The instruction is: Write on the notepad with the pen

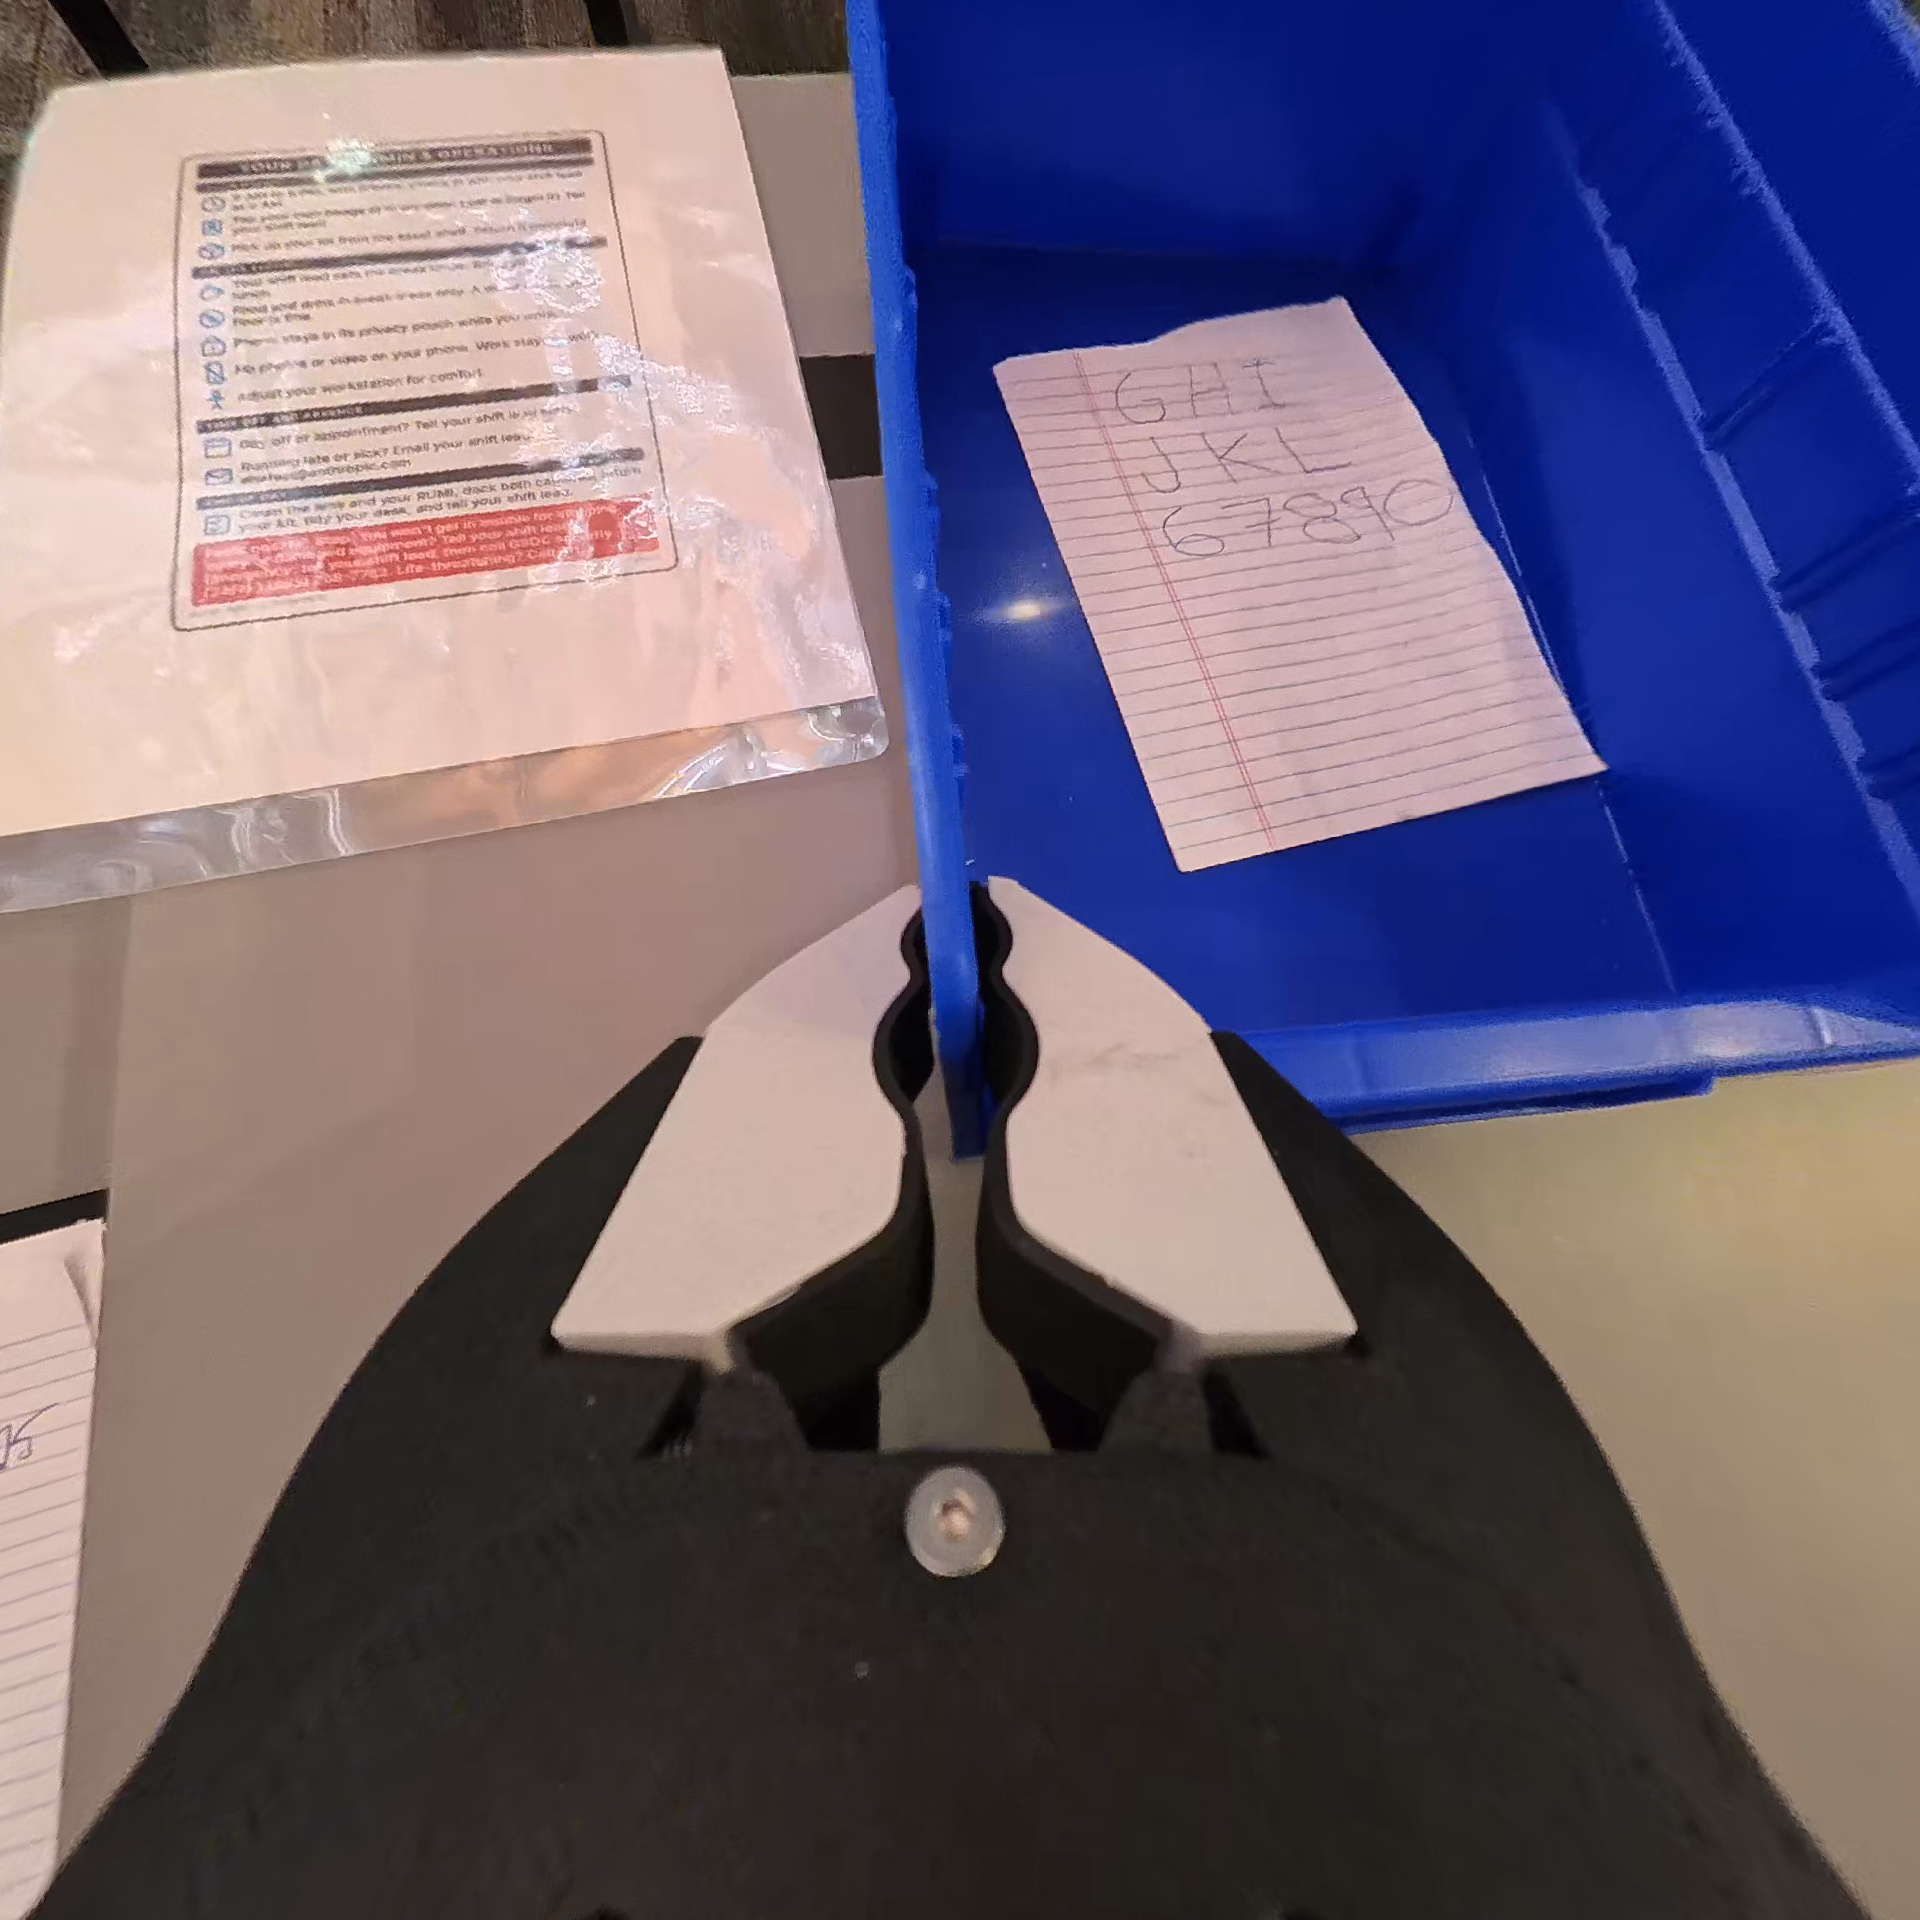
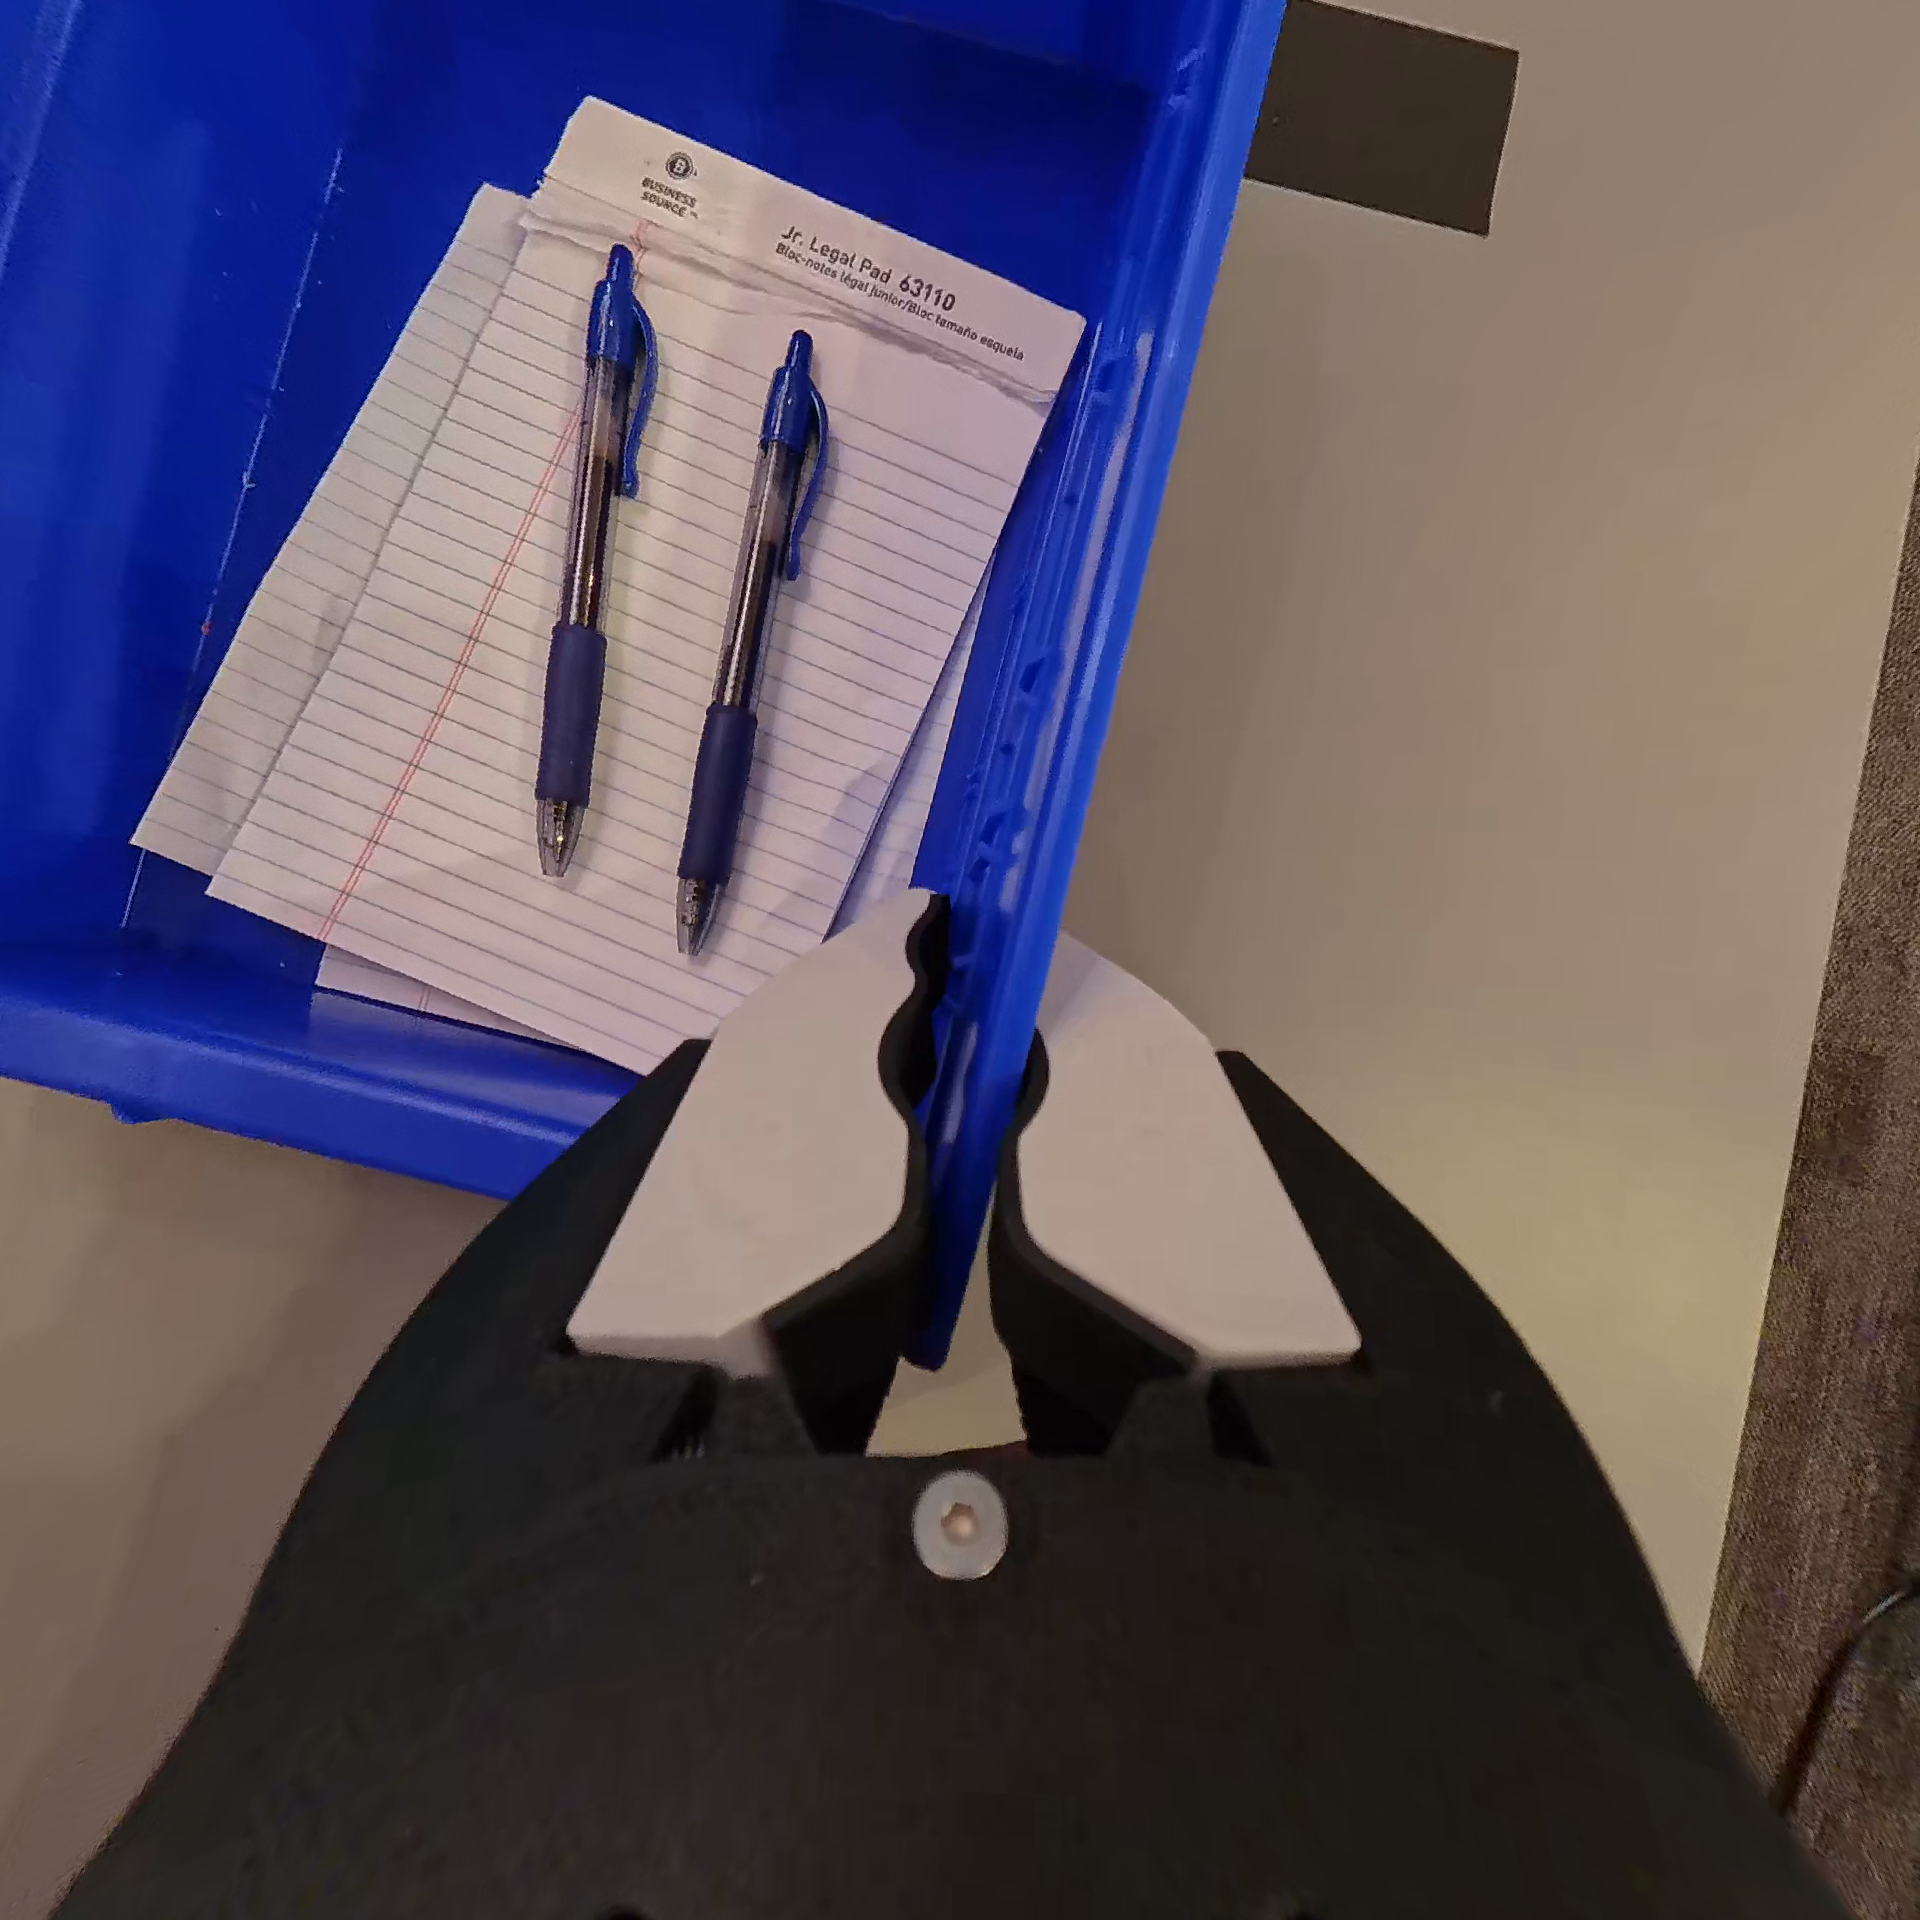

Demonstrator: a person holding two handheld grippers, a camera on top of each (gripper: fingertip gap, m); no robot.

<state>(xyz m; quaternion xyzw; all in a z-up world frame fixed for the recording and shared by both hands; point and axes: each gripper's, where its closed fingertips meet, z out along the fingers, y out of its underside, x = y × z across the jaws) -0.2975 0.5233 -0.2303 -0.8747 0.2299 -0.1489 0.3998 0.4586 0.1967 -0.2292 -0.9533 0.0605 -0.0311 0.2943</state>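
Nearest, the left gripper (image 1: 948,914) is clamped on the left wall of the blue bin (image 1: 1455,156), and the right gripper (image 2: 987,935) is clamped on its right wall, probably to shift or steady the bin together. Inside, two pens (image 2: 587,561) (image 2: 753,634) lie side by side on the notepad (image 2: 665,665); a loose written sheet (image 1: 1299,582) lies farther left. Beyond, a laminated sheet (image 1: 416,416) rests on the table (image 1: 416,1039).

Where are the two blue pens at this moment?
In the right wrist view, the two blue pens lie side by side on the lined notepad inside the blue bin, left of the wall the right gripper clamps.
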